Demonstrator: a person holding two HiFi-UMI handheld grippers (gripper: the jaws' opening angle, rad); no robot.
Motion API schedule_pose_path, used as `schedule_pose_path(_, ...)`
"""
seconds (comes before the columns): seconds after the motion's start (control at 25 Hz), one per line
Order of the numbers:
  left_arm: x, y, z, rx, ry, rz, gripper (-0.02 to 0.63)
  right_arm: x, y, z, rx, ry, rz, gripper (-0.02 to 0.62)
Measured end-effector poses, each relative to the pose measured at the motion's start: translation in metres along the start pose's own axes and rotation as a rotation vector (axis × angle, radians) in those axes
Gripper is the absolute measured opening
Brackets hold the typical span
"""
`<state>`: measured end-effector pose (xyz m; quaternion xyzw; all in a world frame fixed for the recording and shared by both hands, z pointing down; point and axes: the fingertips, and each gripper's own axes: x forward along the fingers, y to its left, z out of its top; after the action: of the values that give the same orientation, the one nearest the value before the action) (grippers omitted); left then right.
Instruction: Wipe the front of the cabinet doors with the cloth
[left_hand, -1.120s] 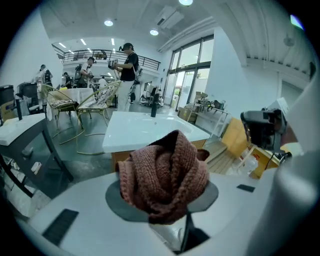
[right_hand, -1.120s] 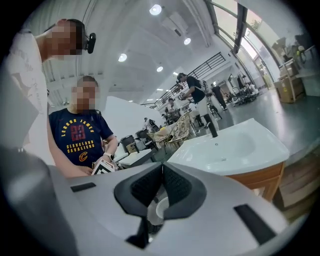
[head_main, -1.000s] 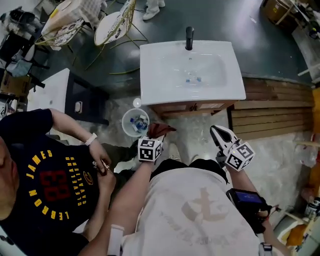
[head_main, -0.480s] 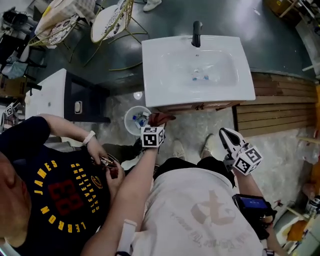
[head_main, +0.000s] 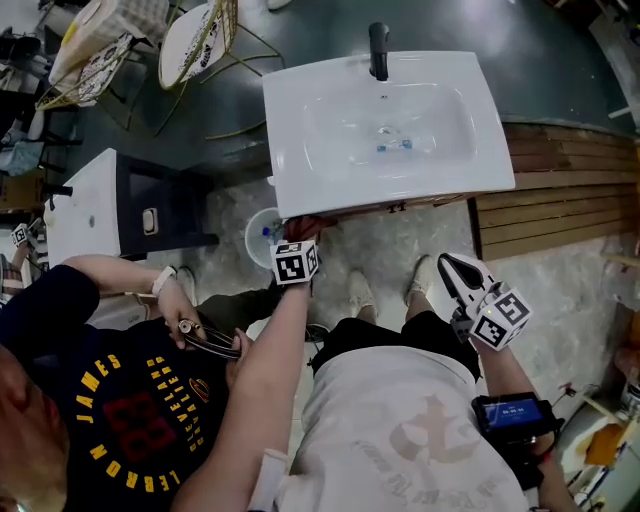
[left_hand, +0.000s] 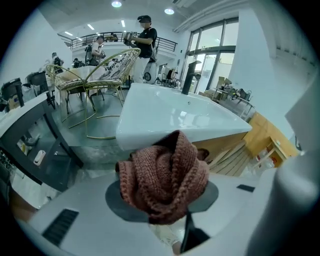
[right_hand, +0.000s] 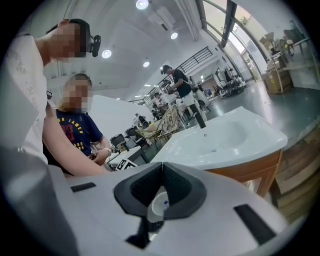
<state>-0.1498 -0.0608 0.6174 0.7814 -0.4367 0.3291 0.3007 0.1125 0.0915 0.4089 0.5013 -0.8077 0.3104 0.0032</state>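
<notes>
Head view: camera sits high above the person and faces steeply down on the white basin (head_main: 320, 160), the floor (head_main: 390, 250), the left gripper (head_main: 299, 240) and the right gripper (head_main: 450, 270).

Left gripper view: low and very near the basin's front corner, facing across it to the black tap (left_hand: 188, 76). The cloth (left_hand: 165, 175) fills the near field.

Right gripper view: low, farther back from the basin, facing across its front.

All three views share basin and tap.
</notes>
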Motion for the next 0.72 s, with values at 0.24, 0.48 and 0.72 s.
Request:
schedule_pose_path(0.24,0.009,0.005,0.000,-0.015,0.030,0.038,0.152,-0.008,-0.004,-0.003,-0.001,0.021,0.002,0.014)
schedule_pose_path(0.48,0.006,0.000,0.000,-0.056,0.056,0.045,0.152,-0.019,-0.002,-0.007,-0.015,0.025,-0.009,0.014)
schedule_pose_path(0.72,0.015,-0.021,0.009,-0.114,0.051,0.043,0.152,-0.021,-0.015,-0.002,-0.005,0.043,0.009,0.014)
